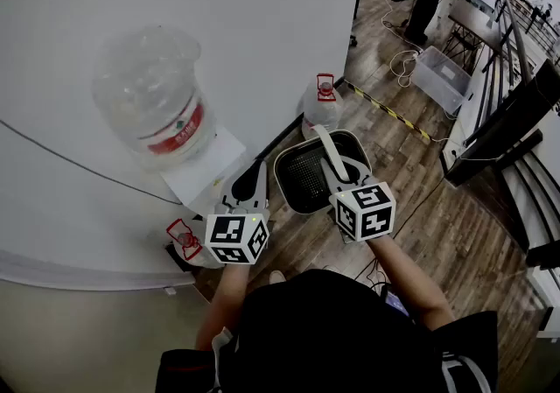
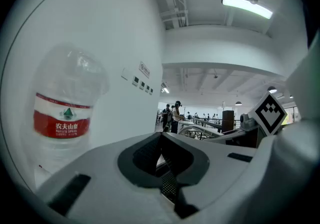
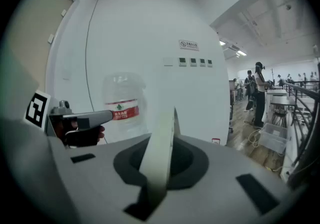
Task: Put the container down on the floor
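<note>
Jaws of our right gripper [image 1: 335, 179] clamp the container [image 1: 302, 181] by its handle [image 3: 159, 138]; left gripper [image 2: 162, 162] is clenched empty. Only the head view shows the wooden floor [image 1: 420, 207] beside the water bottle [image 1: 153, 102].

Red label [image 2: 61, 123] on big clear water jug [image 2: 67, 83]: white characters 农夫山泉, "NONGFU SPRING" in small white capitals underneath, green mountain logo on top. Same label in head view and right gripper view, print too small to read there. Small white plate [image 3: 189, 44] high on white wall [image 3: 150, 23]: tiny round symbol plus a line of characters, illegible. Same plate in left gripper view, also illegible. Small red-and-white tag [image 3: 216, 141] low on that wall, unreadable. Black-and-white square code patterns on left marker cube [image 1: 236, 238] and right marker cube [image 1: 363, 210]: no letters, no digits.
</note>
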{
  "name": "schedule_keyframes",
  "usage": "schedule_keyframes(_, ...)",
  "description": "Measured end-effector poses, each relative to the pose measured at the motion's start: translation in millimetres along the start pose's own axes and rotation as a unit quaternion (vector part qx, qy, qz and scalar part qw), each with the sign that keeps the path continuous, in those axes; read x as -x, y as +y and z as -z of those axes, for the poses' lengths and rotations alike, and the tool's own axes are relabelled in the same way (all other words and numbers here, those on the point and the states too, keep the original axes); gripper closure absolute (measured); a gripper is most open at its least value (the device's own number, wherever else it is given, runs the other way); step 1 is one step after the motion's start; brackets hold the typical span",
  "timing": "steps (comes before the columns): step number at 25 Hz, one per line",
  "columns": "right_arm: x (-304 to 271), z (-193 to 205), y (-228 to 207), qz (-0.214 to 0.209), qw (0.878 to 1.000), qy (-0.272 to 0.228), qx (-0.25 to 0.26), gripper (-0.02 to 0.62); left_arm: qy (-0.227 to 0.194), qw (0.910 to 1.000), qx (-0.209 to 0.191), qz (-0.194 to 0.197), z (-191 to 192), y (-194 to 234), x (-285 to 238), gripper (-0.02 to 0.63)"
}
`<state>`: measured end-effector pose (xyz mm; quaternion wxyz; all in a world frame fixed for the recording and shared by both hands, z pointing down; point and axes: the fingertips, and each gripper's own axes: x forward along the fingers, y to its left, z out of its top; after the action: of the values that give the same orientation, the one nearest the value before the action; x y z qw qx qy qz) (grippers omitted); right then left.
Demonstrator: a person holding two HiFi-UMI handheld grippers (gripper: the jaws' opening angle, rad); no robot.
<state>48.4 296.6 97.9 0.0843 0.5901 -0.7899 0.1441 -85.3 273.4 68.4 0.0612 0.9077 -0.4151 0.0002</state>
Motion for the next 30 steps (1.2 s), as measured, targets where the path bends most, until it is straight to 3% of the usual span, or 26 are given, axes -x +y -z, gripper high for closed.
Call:
schedule_keyframes(13,4.5,8.9,-6.4,-0.007,1.0,0.005,-0.012,0.561,0.01,0.9999,0.012,0.001,9.9,-5.9,-5.1,0.589)
schedule_keyframes(30,27.1,29.0,-42.6,-0.044,0.999,0.025,0.002,0.561,0.014,0.9991,0.023,-0.032,25.2,-46.7,-18.9,0.589)
